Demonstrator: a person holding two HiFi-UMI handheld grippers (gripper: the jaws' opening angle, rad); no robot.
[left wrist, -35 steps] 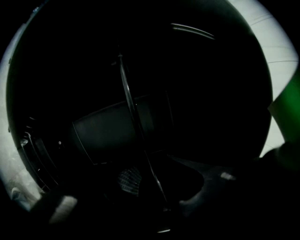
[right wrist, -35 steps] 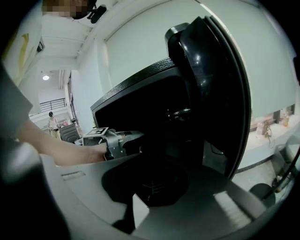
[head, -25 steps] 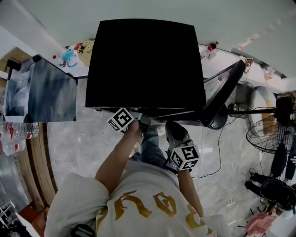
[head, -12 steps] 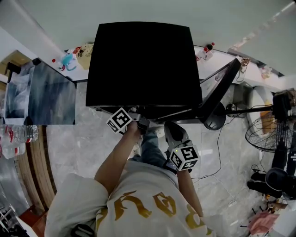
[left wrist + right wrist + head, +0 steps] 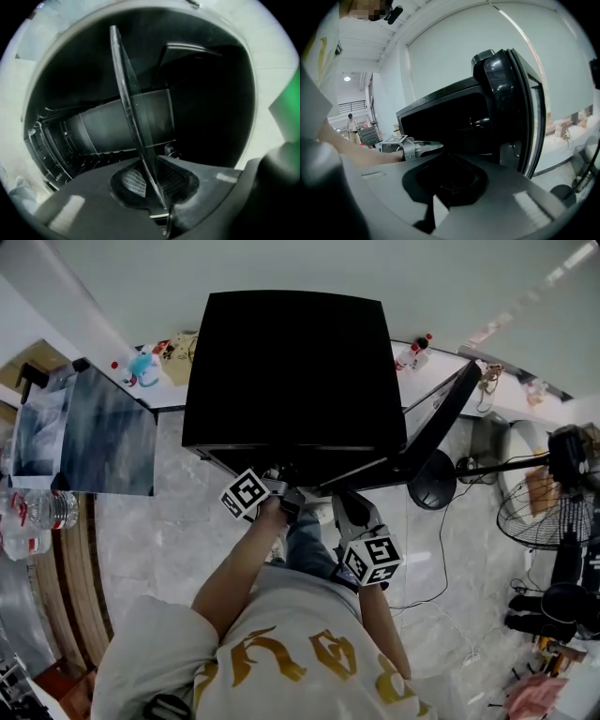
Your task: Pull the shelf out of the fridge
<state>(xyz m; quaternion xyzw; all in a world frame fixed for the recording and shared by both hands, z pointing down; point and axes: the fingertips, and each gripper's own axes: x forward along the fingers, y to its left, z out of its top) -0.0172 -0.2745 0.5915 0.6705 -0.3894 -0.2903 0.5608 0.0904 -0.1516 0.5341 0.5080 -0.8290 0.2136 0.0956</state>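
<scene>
From above, the black fridge (image 5: 291,362) stands with its door (image 5: 441,418) swung open to the right. My left gripper (image 5: 281,487) reaches level into its mouth. In the left gripper view the glass shelf (image 5: 129,103) runs edge-on between the jaws of that gripper (image 5: 153,185), which is rolled onto its side. The jaws have just been closing, and a thin gap still shows beside the ribbed pads (image 5: 133,182). My right gripper (image 5: 344,498) hangs back in front of the fridge, shut and holding nothing. In its own view that gripper (image 5: 447,180) faces the dark opening (image 5: 440,117), with the left gripper (image 5: 424,147) off to the left.
A standing fan (image 5: 534,512) and a cable (image 5: 441,549) are on the floor to the right. A clear-topped box (image 5: 94,432) and bottles (image 5: 37,507) sit at the left. A counter with small bottles (image 5: 417,345) runs behind the fridge. A person (image 5: 350,123) stands far off.
Little differs beyond a slight shift of the view. The left gripper stays at the fridge's mouth and the right gripper keeps its place.
</scene>
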